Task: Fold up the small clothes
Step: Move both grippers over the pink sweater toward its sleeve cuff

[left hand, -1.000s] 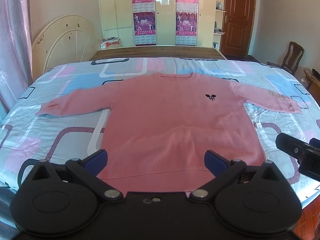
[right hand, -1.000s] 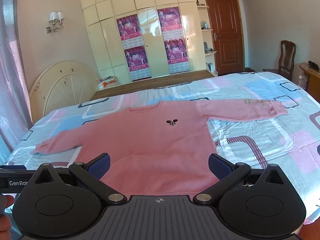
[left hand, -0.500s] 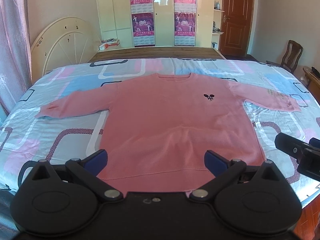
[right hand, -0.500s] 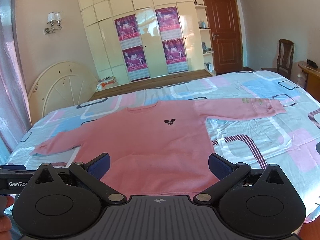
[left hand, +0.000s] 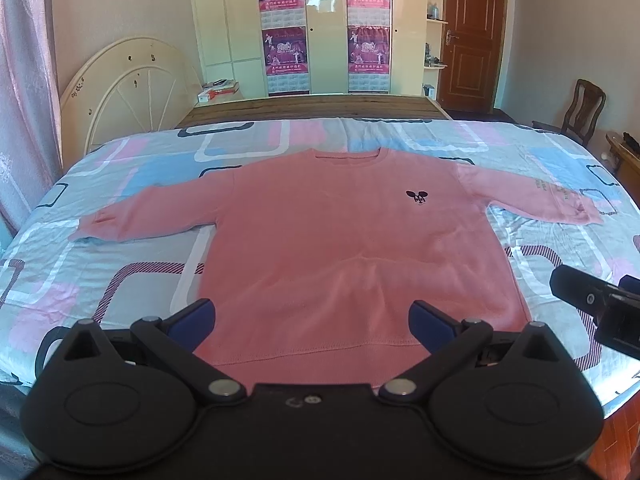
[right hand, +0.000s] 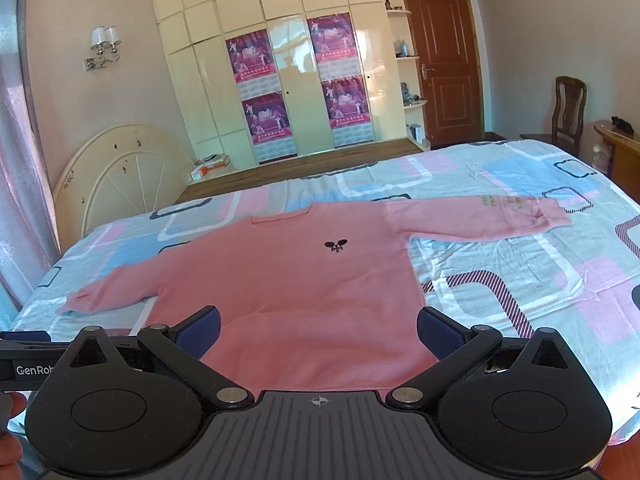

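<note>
Left wrist view showed the pink sweater spread flat, front up, on the bed, both sleeves out to the sides, hem nearest me, neckline toward the far edge. A small dark emblem sat on the chest. Light creasing ran across the lower body; otherwise it lay smooth.

My left gripper hung just above the hem, fingers spread wide, nothing between them. My right gripper hovered over the hem toward the sweater's right side, fingers equally wide and empty. Neither touched cloth, as far as I could tell.

I judged no fold had begun; the first step looked like a sleeve or side fold. To do it well I reckoned on taking one layer pair cleanly at the hem corner and at the matching shoulder, lifting both together so the edge stays straight, and laying it over along a line parallel to the side seam. The knit looked soft and would likely sag if gripped at one point only.

Beyond the bed: a wardrobe with posters, a brown door, a wooden chair.
</note>
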The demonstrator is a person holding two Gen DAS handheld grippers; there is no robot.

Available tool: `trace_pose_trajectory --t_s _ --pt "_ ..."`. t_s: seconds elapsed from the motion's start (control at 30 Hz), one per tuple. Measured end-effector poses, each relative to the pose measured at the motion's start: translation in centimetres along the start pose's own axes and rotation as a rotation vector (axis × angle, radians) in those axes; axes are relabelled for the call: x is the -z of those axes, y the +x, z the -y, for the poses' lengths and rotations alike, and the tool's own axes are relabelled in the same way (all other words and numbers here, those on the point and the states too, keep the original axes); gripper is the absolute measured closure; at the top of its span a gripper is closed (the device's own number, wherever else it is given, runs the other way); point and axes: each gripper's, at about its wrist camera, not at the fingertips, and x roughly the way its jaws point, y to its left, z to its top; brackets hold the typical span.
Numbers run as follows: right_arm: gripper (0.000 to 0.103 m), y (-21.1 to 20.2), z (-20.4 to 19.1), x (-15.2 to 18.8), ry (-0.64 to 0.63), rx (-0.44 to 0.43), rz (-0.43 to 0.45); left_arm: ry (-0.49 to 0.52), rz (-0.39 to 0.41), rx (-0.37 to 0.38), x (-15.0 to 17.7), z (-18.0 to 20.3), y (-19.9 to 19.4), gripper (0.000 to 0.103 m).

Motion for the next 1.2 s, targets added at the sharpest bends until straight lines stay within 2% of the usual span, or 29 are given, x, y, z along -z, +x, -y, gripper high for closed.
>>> trace_pose_trajectory --t_s 0.5,1.2 --pt "0.000 0.5 0.3 0.1 -0.002 0.011 -0.030 0.015 -0.035 0.011 0.1 1.1 0.9 0.000" --pt "0.000 0.3 1.2 1.3 0.004 0.019 -0.053 -0.005 -0.046 -0.012 1.3 1.8 1.1 0.000"
